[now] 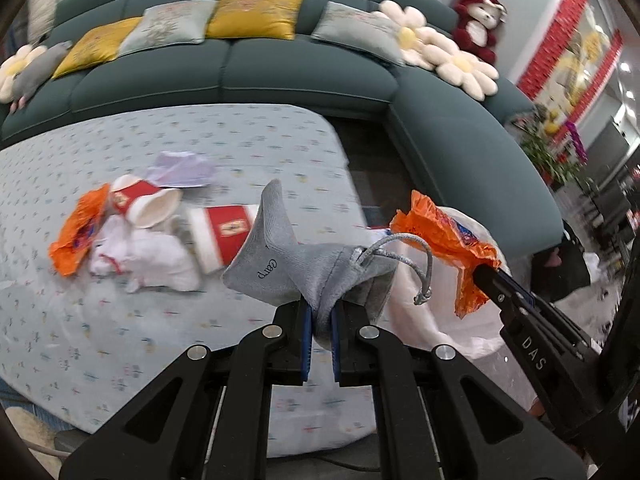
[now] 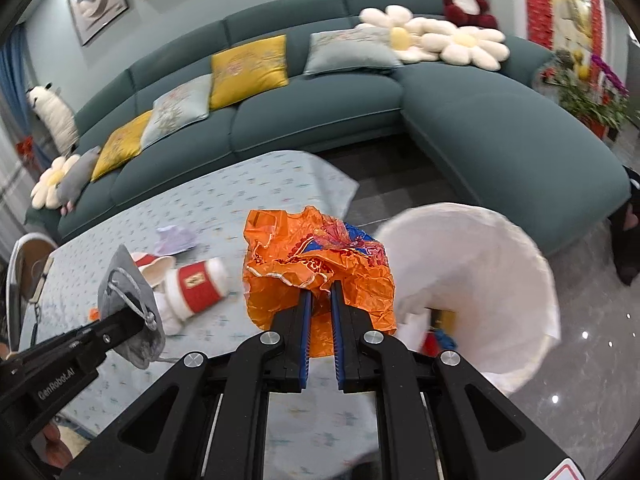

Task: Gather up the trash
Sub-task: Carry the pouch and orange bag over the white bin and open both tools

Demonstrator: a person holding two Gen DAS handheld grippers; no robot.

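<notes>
The left gripper (image 1: pixel 322 312) is clamped on a grey sock (image 1: pixel 280 264) and pouch. The right gripper (image 2: pixel 320 300) pinches an orange wrapper (image 2: pixel 316 264), with the white-lined bin (image 2: pixel 480 272) just right of it.

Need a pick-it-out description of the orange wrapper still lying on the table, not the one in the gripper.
Start at the table with the pale blue patterned cloth in front of the teal sofa. The trash pile sits mid-table: red-and-white paper cups, white crumpled tissue. The orange wrapper lies at the pile's far left in the left wrist view, the only orange piece on the cloth.
</notes>
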